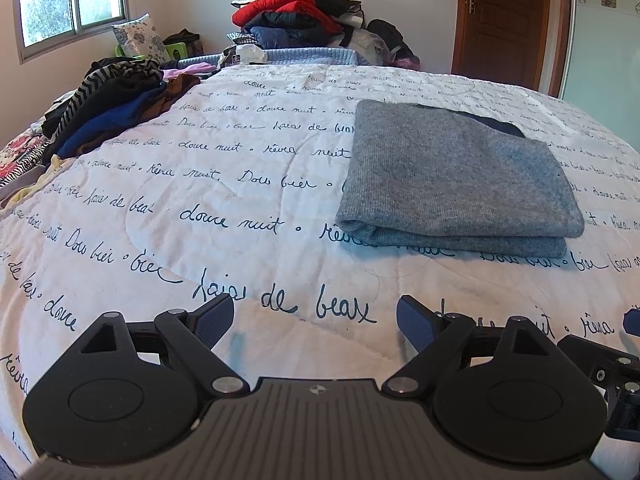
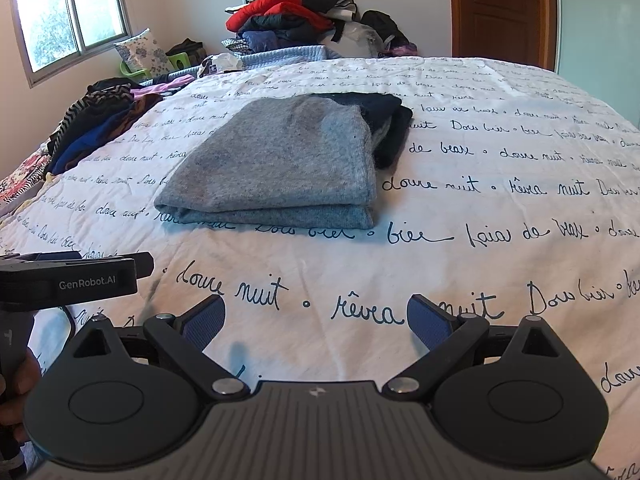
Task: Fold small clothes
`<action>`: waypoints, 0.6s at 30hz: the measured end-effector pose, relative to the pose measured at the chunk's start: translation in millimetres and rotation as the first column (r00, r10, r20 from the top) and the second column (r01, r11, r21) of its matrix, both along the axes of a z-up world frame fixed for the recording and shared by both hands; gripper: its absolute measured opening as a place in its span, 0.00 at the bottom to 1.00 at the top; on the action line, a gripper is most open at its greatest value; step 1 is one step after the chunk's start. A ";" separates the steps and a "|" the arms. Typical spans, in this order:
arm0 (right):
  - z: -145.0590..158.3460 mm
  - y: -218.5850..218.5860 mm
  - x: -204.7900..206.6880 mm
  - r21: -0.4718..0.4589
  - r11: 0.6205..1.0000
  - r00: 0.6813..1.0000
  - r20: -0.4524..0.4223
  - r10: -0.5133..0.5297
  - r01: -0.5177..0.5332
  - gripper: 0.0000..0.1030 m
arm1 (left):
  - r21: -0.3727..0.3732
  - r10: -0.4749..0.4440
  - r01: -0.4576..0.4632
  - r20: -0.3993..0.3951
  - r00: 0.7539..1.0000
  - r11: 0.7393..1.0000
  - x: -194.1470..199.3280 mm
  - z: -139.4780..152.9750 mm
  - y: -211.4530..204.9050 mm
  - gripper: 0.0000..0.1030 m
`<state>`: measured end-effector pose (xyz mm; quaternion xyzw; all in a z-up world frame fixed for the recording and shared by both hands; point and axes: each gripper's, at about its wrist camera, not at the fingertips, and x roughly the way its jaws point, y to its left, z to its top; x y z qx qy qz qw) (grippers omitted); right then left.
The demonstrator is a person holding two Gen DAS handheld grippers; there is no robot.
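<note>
A grey knit garment (image 1: 452,176) lies folded flat on the white bedspread (image 1: 224,208), with a dark piece showing under its far edge. It also shows in the right wrist view (image 2: 280,160), where the dark piece (image 2: 384,120) sticks out at its right. My left gripper (image 1: 316,320) is open and empty, near the bed's front edge, short of the garment and to its left. My right gripper (image 2: 316,320) is open and empty, short of the garment. The left gripper's body (image 2: 72,276) shows at the left of the right wrist view.
A heap of unfolded dark, striped and blue clothes (image 1: 108,108) lies at the bed's left side. A tall pile of clothes (image 1: 304,12) with a red jacket stands behind the bed. A window (image 1: 68,0) is at the far left, a wooden door (image 1: 508,16) at the far right.
</note>
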<state>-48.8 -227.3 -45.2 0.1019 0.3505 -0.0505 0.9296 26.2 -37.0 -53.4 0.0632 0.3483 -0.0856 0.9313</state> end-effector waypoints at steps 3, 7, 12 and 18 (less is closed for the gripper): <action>0.0 -0.1 0.0 0.000 1.000 1.000 0.000 -0.001 0.001 0.96 | 0.000 0.001 -0.001 -0.004 1.000 1.000 0.1 -0.2 0.2 0.84; -0.1 -0.1 -0.4 0.000 1.000 1.000 0.001 -0.002 0.002 0.96 | 0.002 0.007 -0.007 -0.005 1.000 1.000 0.2 -0.8 0.2 0.84; -0.5 0.2 -0.9 0.001 1.000 1.000 0.001 0.000 0.000 0.96 | 0.002 0.007 -0.007 -0.001 1.000 1.000 0.1 -0.8 0.8 0.84; -0.7 0.3 -1.1 0.002 1.000 1.000 0.000 0.000 0.000 0.96 | 0.002 0.008 -0.008 0.004 1.000 1.000 -0.8 0.3 0.6 0.84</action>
